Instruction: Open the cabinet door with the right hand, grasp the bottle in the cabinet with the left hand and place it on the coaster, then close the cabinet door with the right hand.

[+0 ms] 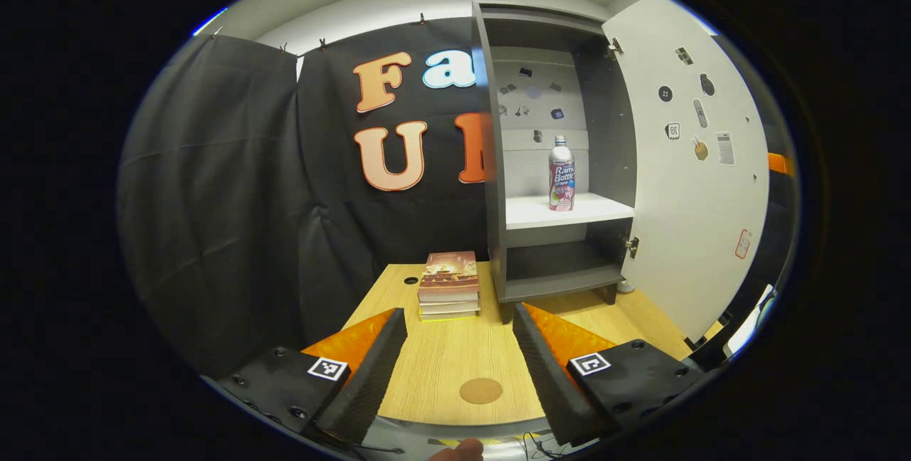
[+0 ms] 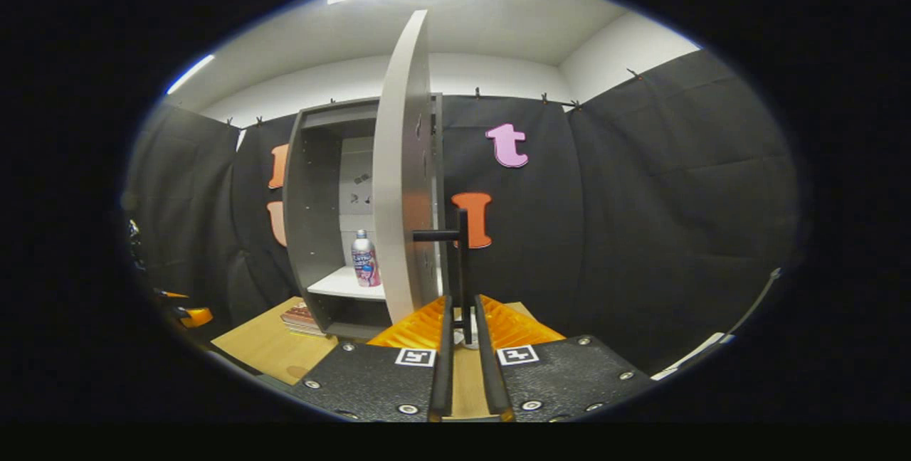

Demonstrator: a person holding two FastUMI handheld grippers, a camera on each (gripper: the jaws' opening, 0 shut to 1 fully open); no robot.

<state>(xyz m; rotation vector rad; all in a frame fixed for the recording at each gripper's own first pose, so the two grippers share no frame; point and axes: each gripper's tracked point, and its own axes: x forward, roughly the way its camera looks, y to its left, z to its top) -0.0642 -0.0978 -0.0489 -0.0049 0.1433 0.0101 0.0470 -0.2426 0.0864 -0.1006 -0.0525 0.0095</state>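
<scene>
The grey cabinet (image 1: pixel 491 162) stands at the back of the wooden table with its white door (image 1: pixel 683 176) swung wide open to the right. A pink-labelled bottle (image 1: pixel 561 173) stands upright on the white middle shelf (image 1: pixel 569 210). Near the table's front edge lies a round brown coaster (image 1: pixel 481 390), between the fingers of my left gripper (image 1: pixel 459 322), which is open and holds nothing. In the right gripper view the door (image 2: pixel 402 169) shows edge-on, and my right gripper (image 2: pixel 461 311) is shut on the door's black bar handle (image 2: pixel 462 262). The bottle (image 2: pixel 364 259) shows past the door.
A stack of books (image 1: pixel 448 285) lies on the wooden table (image 1: pixel 441 354) left of the cabinet's foot. A small hole (image 1: pixel 411 280) sits in the tabletop near the back left. Black cloth walls close the booth behind and on both sides.
</scene>
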